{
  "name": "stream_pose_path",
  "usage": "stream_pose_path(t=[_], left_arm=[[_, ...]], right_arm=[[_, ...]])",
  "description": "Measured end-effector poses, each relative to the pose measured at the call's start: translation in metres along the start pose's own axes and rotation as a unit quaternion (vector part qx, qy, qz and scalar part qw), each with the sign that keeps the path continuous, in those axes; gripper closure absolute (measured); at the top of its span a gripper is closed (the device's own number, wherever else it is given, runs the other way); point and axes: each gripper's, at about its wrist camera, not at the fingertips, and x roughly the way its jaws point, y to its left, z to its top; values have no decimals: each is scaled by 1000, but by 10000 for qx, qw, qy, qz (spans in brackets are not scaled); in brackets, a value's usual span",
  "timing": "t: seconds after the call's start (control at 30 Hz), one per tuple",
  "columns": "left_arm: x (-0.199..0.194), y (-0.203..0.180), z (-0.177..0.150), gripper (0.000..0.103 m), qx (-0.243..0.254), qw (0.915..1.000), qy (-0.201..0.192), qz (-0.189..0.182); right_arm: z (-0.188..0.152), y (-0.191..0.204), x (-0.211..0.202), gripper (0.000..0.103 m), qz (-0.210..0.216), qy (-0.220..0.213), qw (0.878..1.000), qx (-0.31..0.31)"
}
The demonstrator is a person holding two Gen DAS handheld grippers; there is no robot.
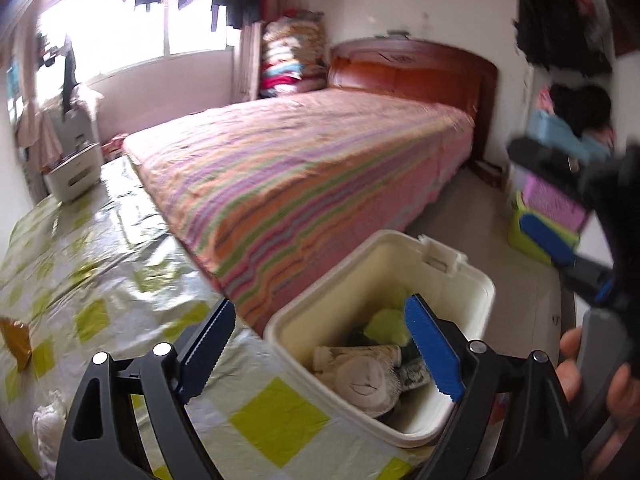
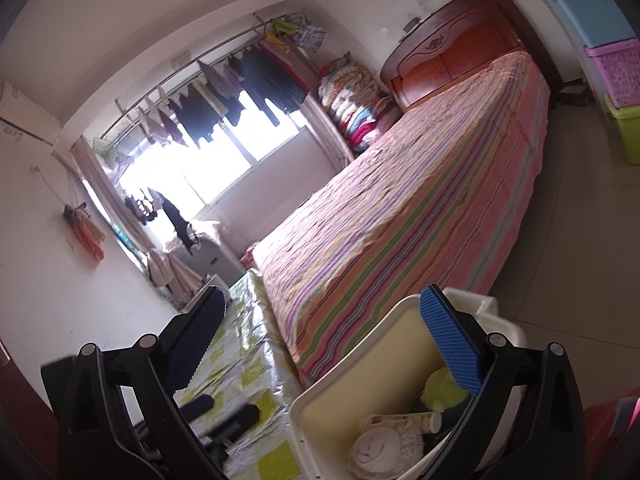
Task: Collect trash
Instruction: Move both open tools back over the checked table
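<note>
On the desk [image 1: 120, 264], covered in a yellow-checked cloth, a brown wrapper [image 1: 16, 344] and a white crumpled tissue [image 1: 48, 428] lie at far left. The left hand-held gripper [image 1: 320, 348] is spread and empty. The white bin [image 1: 472, 280], just beside the striped bed [image 1: 304, 168], holds trash. The right hand-held gripper [image 2: 320, 352], above the bin, is likewise spread.

A home bedroom is shown: a bed [image 1: 304, 168] with a striped cover and carved wooden headboard [image 2: 456, 52], folded quilts [image 1: 290, 58] stacked by the window, and laundry [image 2: 224, 100] hung on a rail.
</note>
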Motion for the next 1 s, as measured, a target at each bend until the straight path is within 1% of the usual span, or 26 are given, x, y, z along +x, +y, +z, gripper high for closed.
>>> stream_pose_path(t=[0.1,0.3,0.37,0.5,0.63,0.77,1.0], left_arm=[[-10,22,0,19,-252,9994,-123,180],[-29,64,-3,19,-682,9962,-224,491],[-37,74,-6,19,-729,9951,-281,611],[-50,92,-12,19,-754,9924,-366,901],[-59,111,-19,19,-864,9892,-395,1112],[-67,130,-26,19,-969,9851,-418,1360],[-87,157,-44,19,-1007,9771,-403,1833]], right_arm=[[-8,14,6,7,160,106,9998,-91],[-29,46,16,7,415,376,9977,-392],[-35,54,19,7,484,441,9970,-420],[-50,71,28,7,607,672,9938,-652],[-64,88,36,7,723,884,9898,-853],[-70,97,41,7,805,1011,9859,-1064],[-96,128,45,7,1020,1272,9746,-1536]])
